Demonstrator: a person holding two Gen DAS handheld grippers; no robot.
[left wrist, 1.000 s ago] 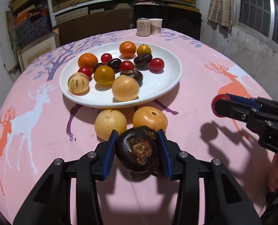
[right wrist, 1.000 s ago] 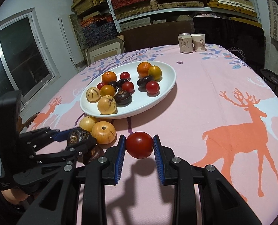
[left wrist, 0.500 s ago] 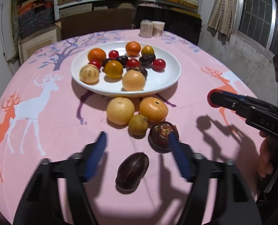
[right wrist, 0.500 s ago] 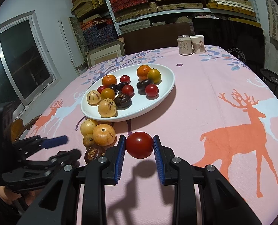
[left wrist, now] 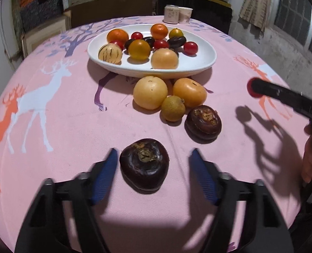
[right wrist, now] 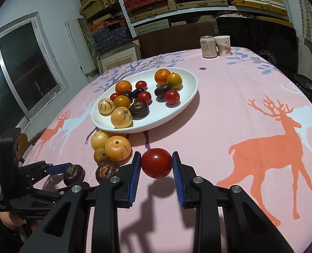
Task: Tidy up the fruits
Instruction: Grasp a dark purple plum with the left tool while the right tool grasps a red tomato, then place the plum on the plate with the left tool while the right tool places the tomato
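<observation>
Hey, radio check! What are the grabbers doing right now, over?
Left gripper closing, fingers not yet touching dark fruit on the cloth. Right gripper shut on red tomato. Nothing in the way.

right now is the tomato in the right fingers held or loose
Held: both pads of the right gripper press the tomato, which hangs above its shadow on the cloth.

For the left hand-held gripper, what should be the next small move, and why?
Probably keep closing on the dark fruit. It lies on the tablecloth between the left hand-held gripper's closing jaws, and the pads do not press it yet: the right pad shows a clear gap. The right hand-held gripper is already shut on a red tomato, so it cannot help.
</observation>
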